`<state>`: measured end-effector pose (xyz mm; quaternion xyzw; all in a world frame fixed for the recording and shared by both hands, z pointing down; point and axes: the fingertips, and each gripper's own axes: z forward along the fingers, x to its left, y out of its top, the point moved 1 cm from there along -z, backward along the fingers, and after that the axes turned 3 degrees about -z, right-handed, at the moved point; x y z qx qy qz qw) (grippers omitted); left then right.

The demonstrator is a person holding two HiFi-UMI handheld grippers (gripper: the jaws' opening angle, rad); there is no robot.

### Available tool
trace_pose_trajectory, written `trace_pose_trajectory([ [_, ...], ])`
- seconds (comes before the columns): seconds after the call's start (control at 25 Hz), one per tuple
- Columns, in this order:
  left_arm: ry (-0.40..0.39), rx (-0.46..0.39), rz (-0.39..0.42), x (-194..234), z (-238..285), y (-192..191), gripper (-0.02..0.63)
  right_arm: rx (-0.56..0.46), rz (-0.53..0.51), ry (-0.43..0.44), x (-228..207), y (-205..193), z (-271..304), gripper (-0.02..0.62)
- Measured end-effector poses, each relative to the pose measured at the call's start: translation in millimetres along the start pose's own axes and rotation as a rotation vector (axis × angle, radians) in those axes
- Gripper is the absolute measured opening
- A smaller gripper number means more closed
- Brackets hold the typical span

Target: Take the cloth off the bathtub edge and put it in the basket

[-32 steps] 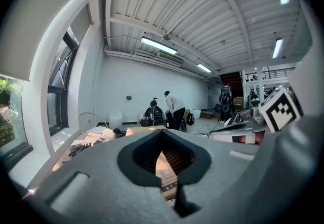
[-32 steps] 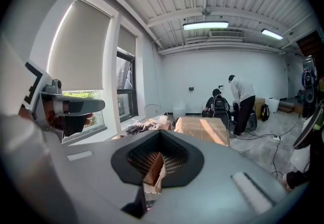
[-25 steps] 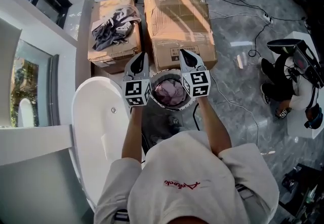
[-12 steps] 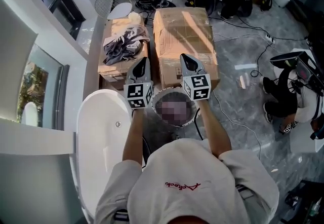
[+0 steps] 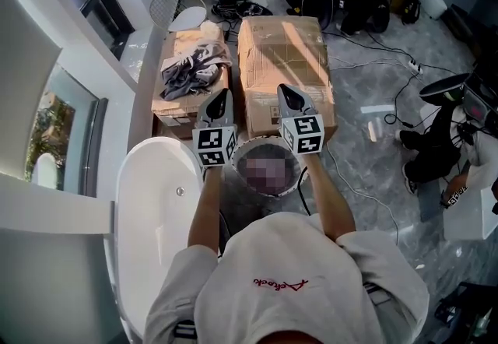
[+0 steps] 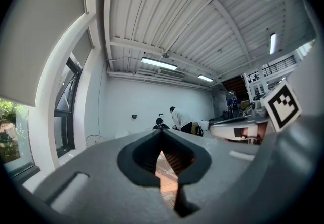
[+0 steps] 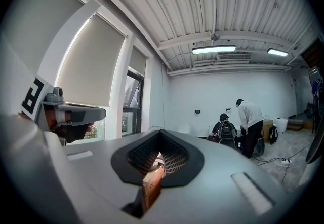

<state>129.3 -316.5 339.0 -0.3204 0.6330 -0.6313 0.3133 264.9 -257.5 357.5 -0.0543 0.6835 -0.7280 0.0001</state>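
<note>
I am lifting my left claw (image 5: 222, 93) and right claw (image 5: 282, 89), both closed and empty, off the basket (image 5: 268, 192) at 6 o'clock, so I judge the cloth delivered.

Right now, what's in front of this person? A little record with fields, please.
Basket: on floor, contents blurred out
Bathtub: white, left of basket; no cloth visible on its edge
Left gripper: shut, empty, at basket's left
Right gripper: shut, empty, at basket's right
Grey clothes: heaped on the smaller cardboard box

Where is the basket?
Head view: the basket sits mid-frame, right of the bathtub and just in front of the big cardboard box.
</note>
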Motion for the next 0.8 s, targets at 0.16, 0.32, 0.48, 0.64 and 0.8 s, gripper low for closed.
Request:
trace_pose_trajectory([
  [0.16,-0.004,0.002,0.000,-2,1,-2,0.005,0.002,0.002,-0.001,-1,-2,-2,0.005],
  [0.32,-0.007,0.003,-0.002,-4,5,-3,0.005,0.003,0.005,-0.005,-5,-4,-2,0.005],
  [0.48,-0.011,0.007,-0.005,-3,8,-6,0.005,0.008,0.002,-0.009,-5,-6,1,0.005],
  [0.64,-0.011,0.010,-0.003,-5,8,-8,0.005,0.012,0.000,-0.010,-7,-8,-2,0.005],
  [0.8,-0.006,0.008,-0.005,-7,9,-7,0.005,0.013,-0.003,-0.011,-11,-7,-4,0.005],
])
